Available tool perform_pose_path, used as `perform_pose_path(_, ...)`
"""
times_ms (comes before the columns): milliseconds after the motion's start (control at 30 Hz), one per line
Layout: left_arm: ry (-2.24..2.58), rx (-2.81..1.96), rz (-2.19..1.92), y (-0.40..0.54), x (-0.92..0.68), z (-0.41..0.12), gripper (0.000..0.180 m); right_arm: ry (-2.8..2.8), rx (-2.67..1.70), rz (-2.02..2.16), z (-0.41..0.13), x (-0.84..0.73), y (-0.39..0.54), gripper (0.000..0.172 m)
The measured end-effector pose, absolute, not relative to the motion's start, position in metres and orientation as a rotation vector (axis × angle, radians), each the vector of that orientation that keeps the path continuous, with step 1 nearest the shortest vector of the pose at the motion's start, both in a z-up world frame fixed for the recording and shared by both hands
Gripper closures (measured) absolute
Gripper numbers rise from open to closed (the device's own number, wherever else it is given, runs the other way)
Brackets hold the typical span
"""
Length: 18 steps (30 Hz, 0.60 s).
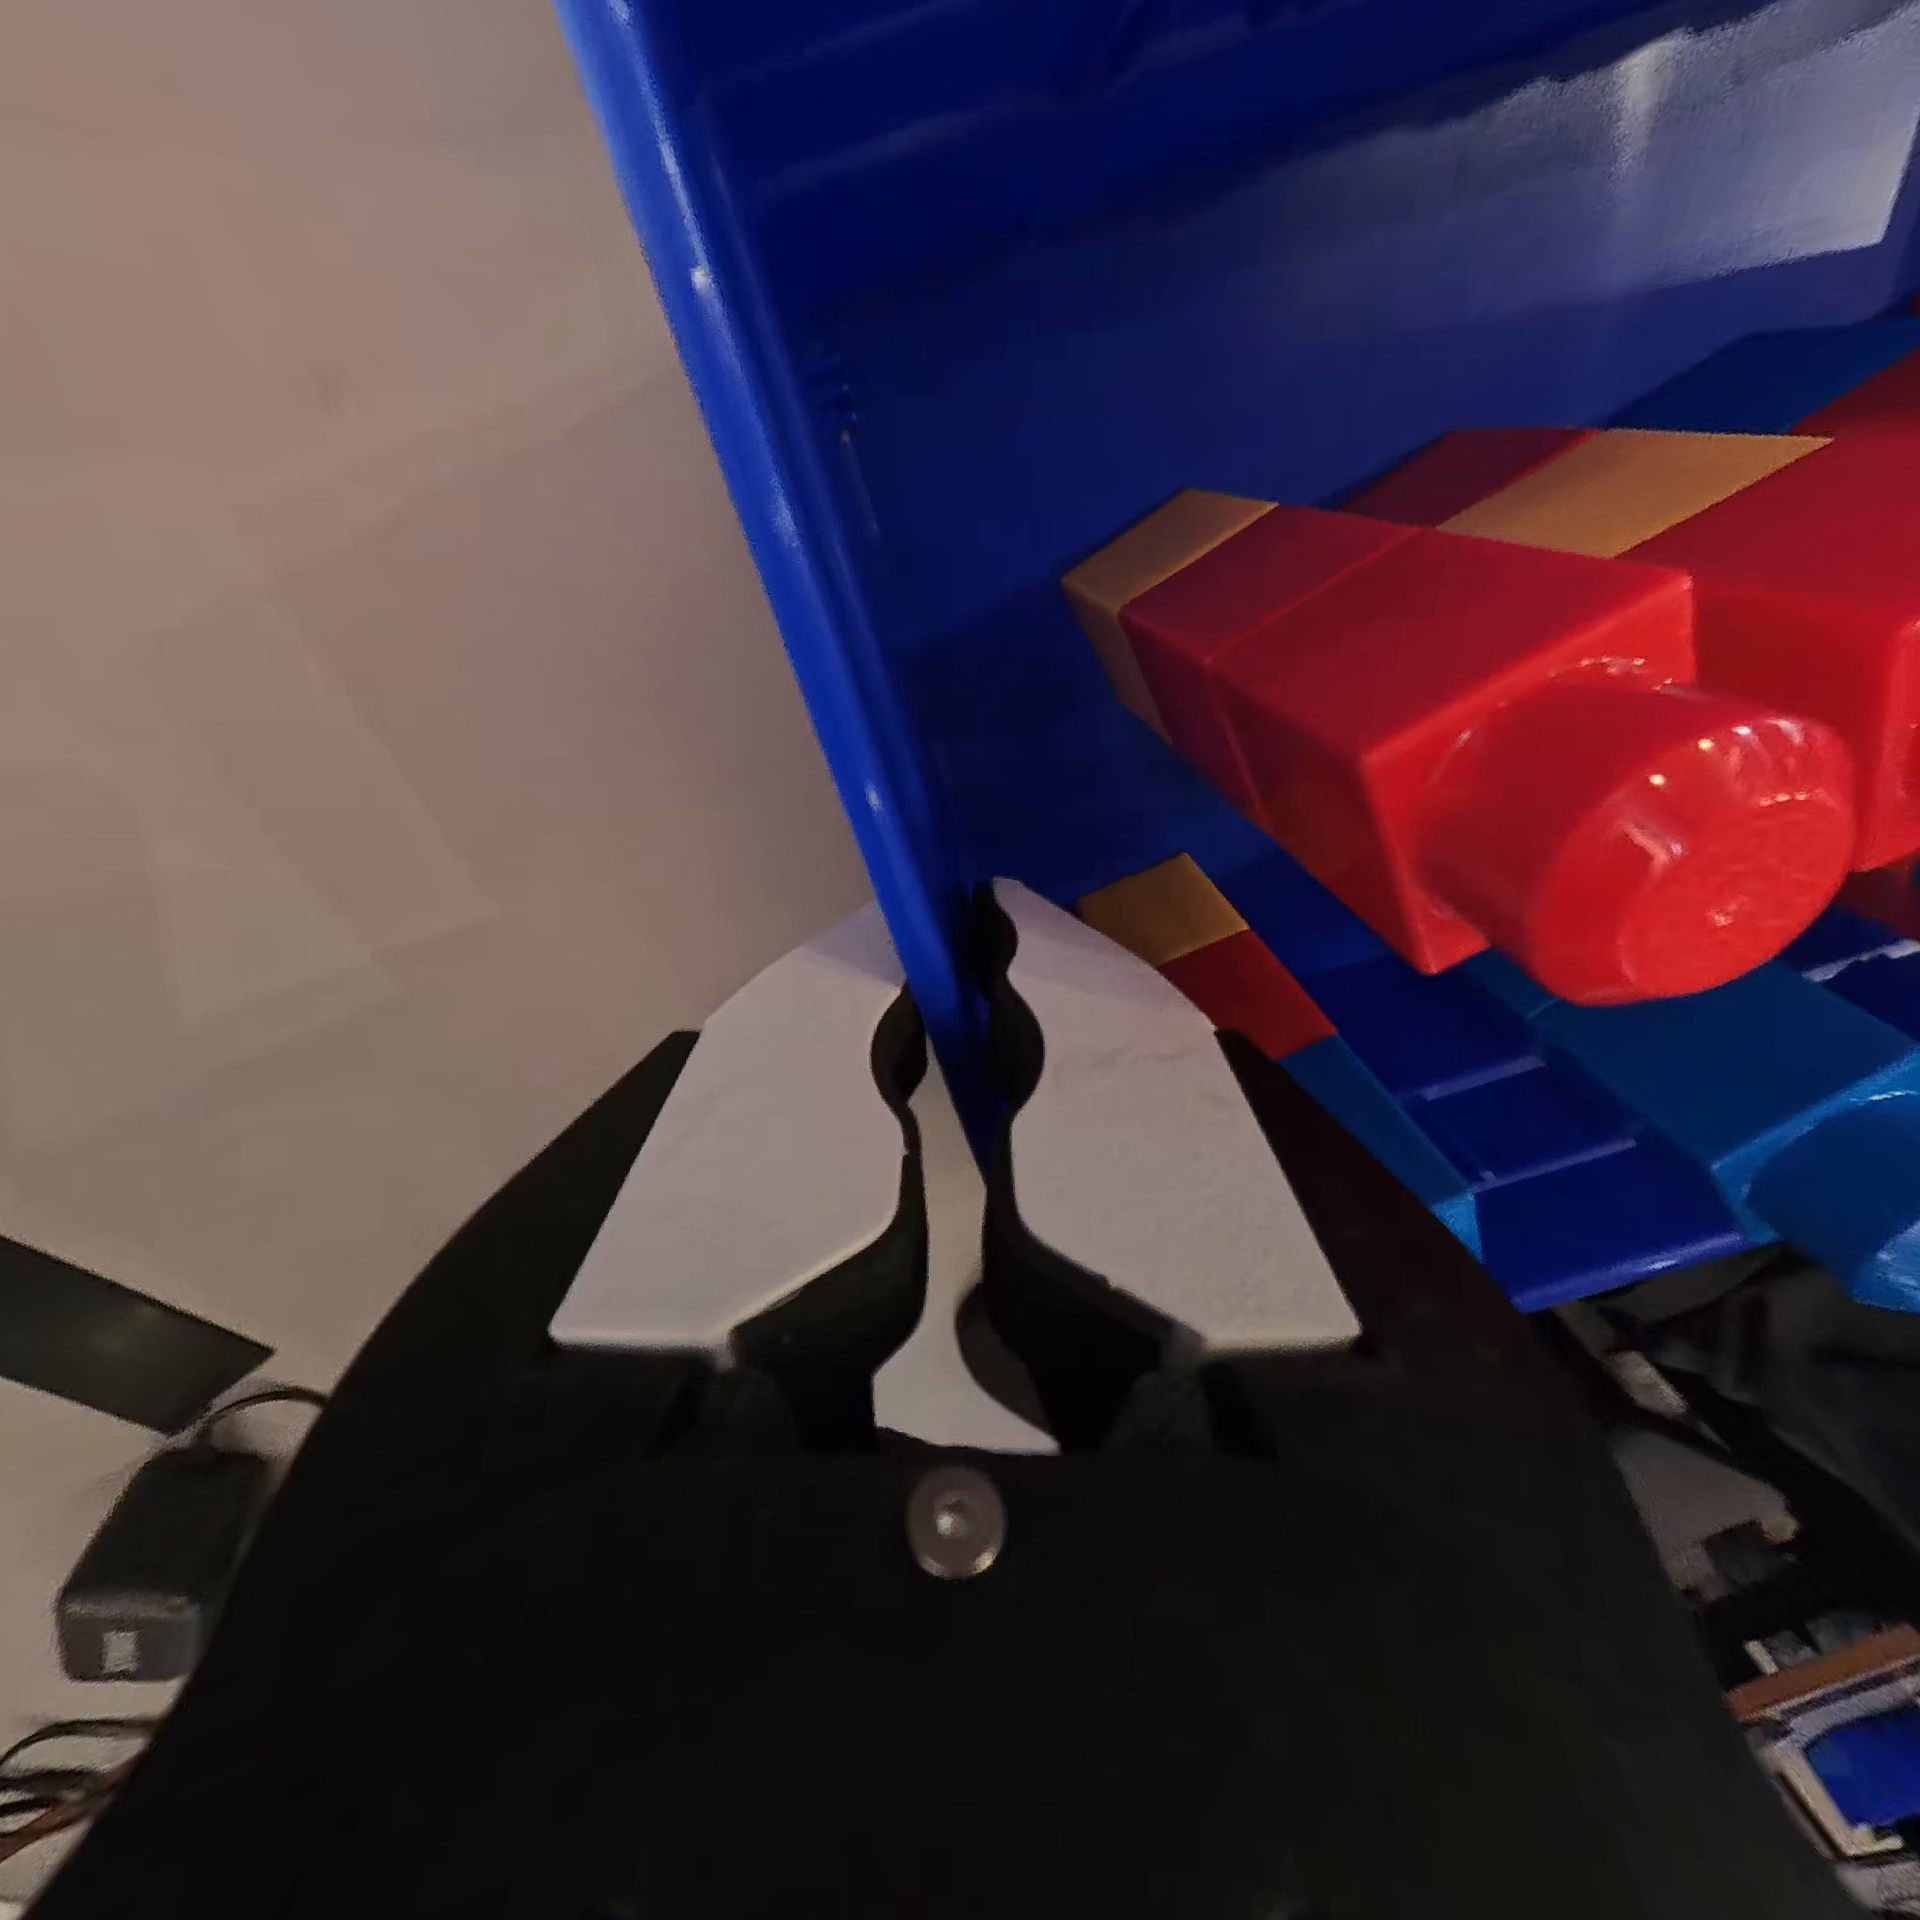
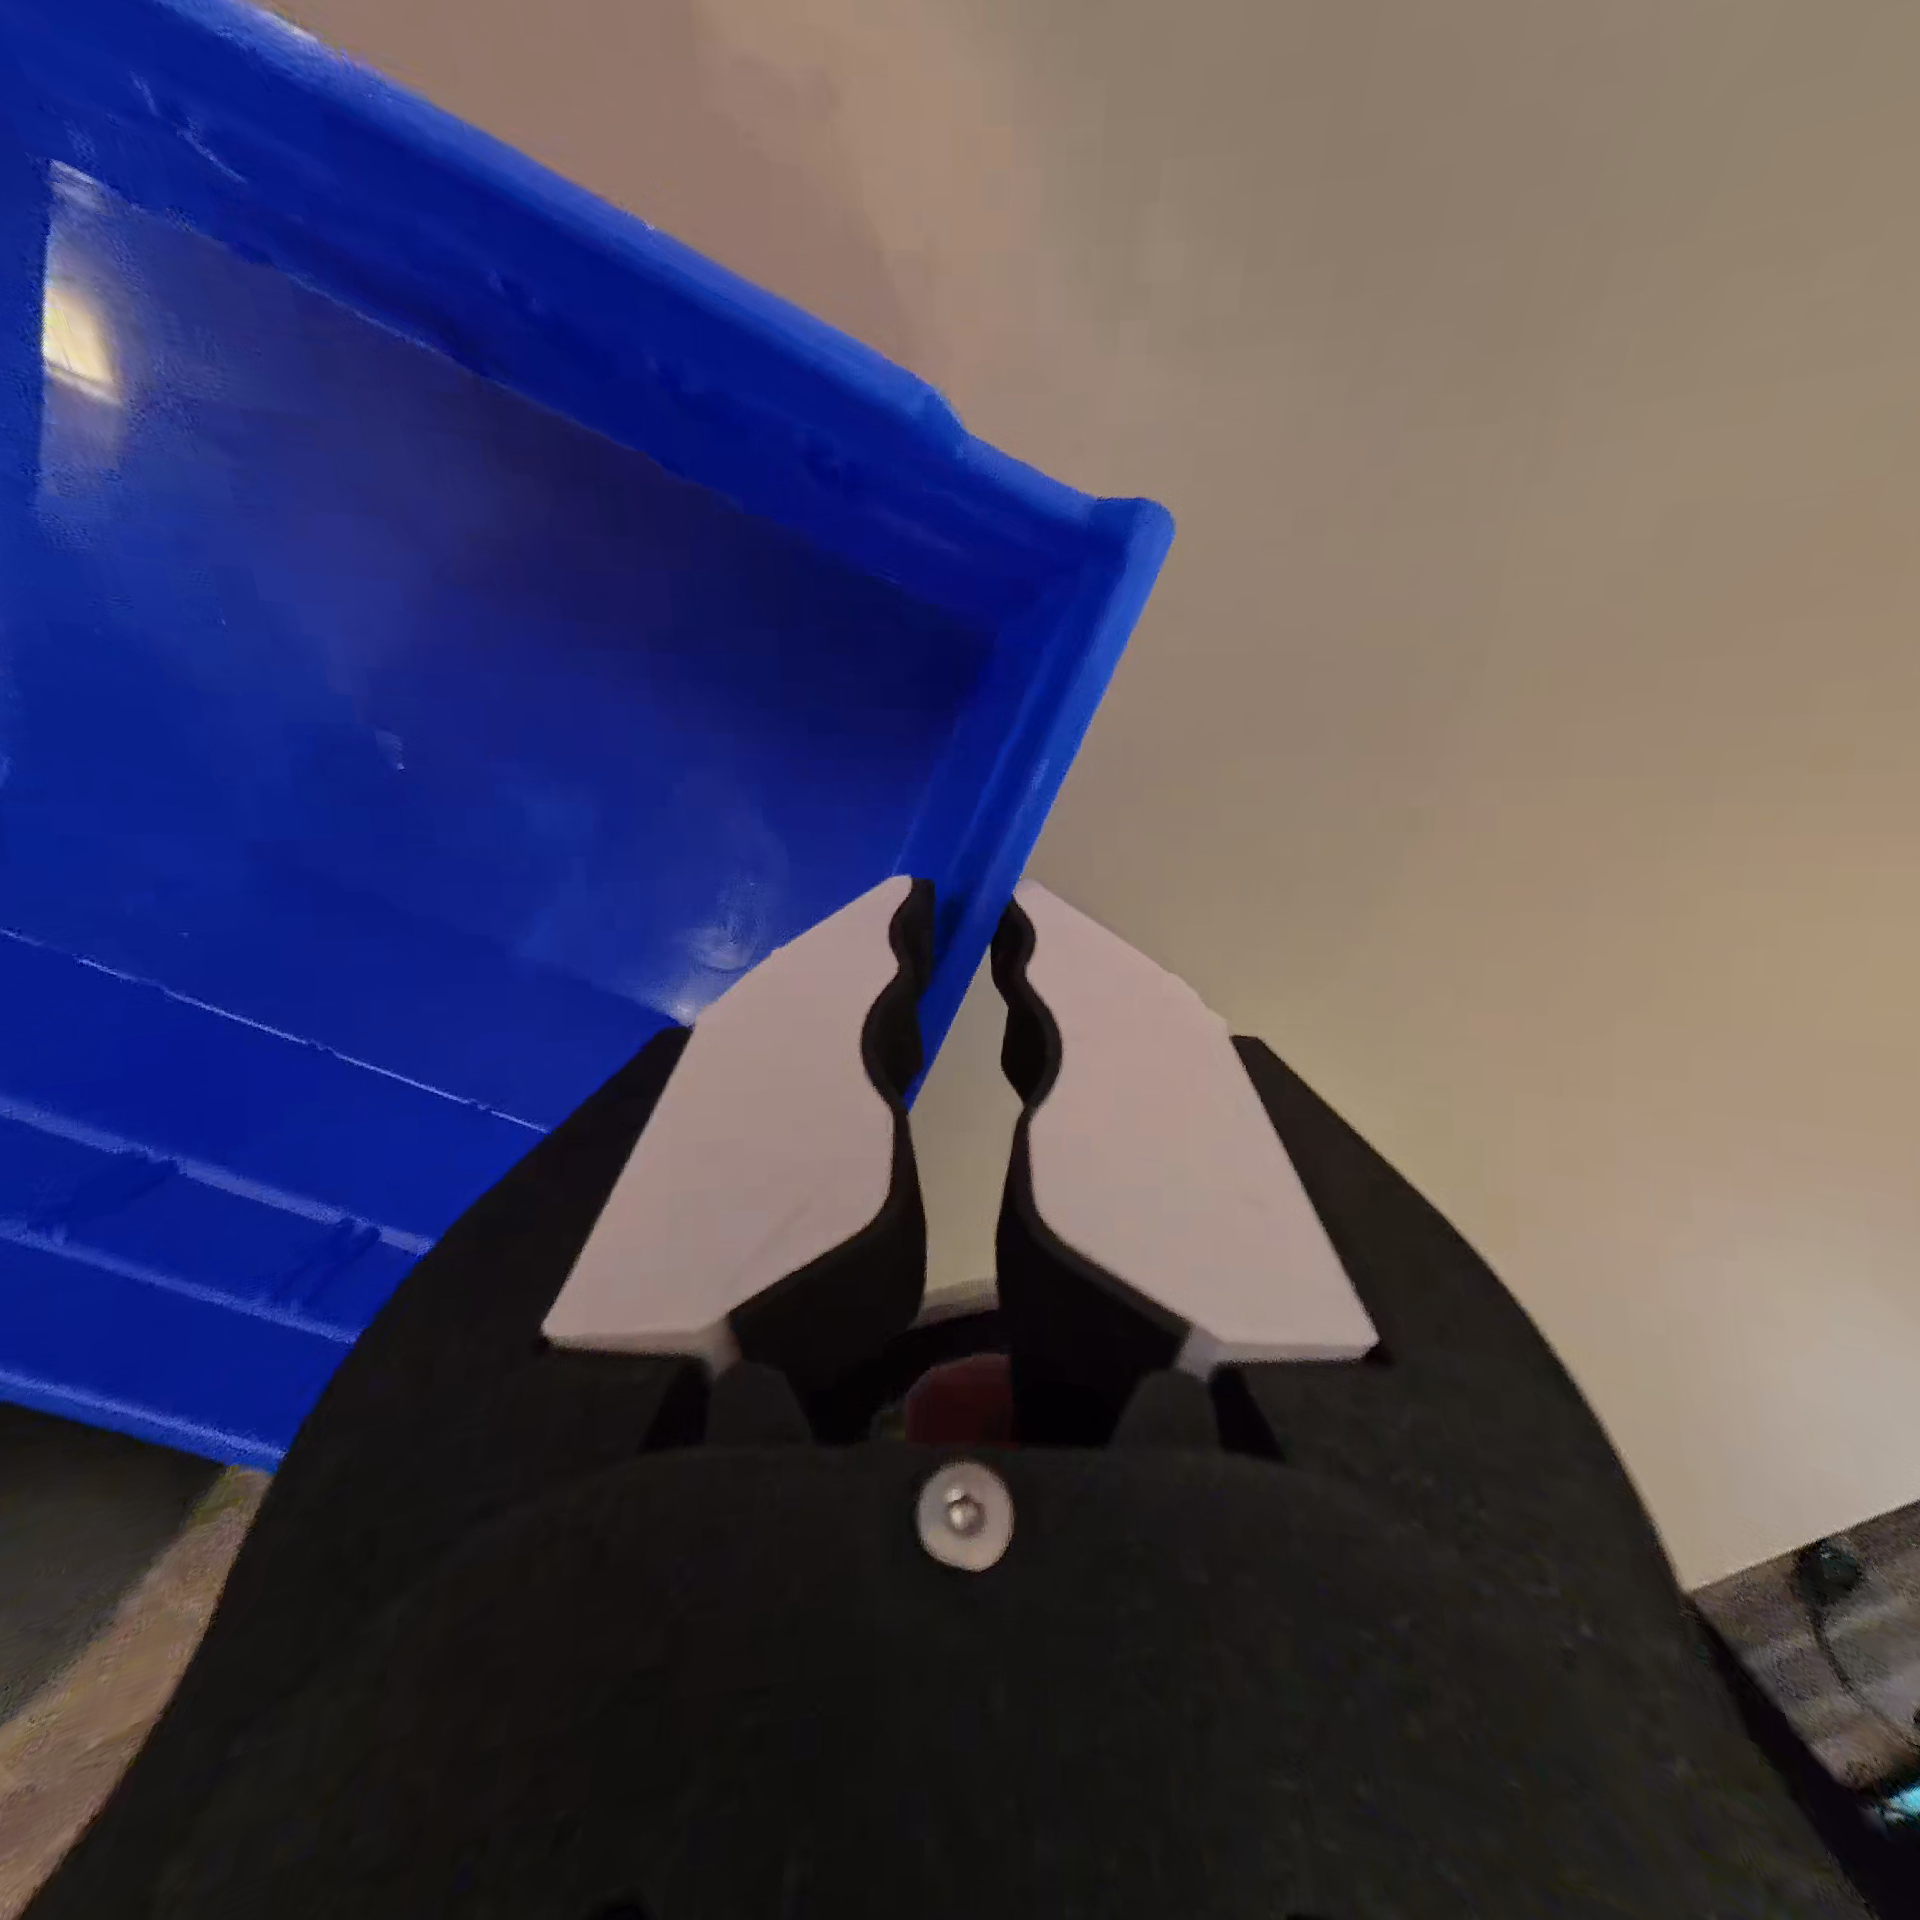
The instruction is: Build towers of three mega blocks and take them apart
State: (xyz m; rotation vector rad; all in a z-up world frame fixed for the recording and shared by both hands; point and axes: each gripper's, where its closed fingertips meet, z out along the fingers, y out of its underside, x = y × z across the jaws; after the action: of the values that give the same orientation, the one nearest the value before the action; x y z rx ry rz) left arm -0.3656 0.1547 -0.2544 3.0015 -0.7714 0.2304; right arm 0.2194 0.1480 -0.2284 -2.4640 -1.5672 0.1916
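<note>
I have my left gripper (image 1: 951,997) and right gripper (image 2: 956,987) each clenched on a rim of the tilted blue plastic bin (image 2: 416,675); beyond, red, yellow and blue block towers (image 1: 1455,727) lie lengthwise inside, nearer the left.

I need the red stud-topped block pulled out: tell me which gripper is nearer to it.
Left. The left gripper grips the blue bin wall beside the red block; the right gripper grips another bin wall, no block visible there.
</note>
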Motion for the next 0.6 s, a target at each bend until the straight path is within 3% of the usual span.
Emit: perform_pose_path(600,-1.274,2.747,-0.011,0.22,-0.423,-0.255,0.171,-1.868,-2.216,0.077,-0.23,0.219,0.306,0.161)
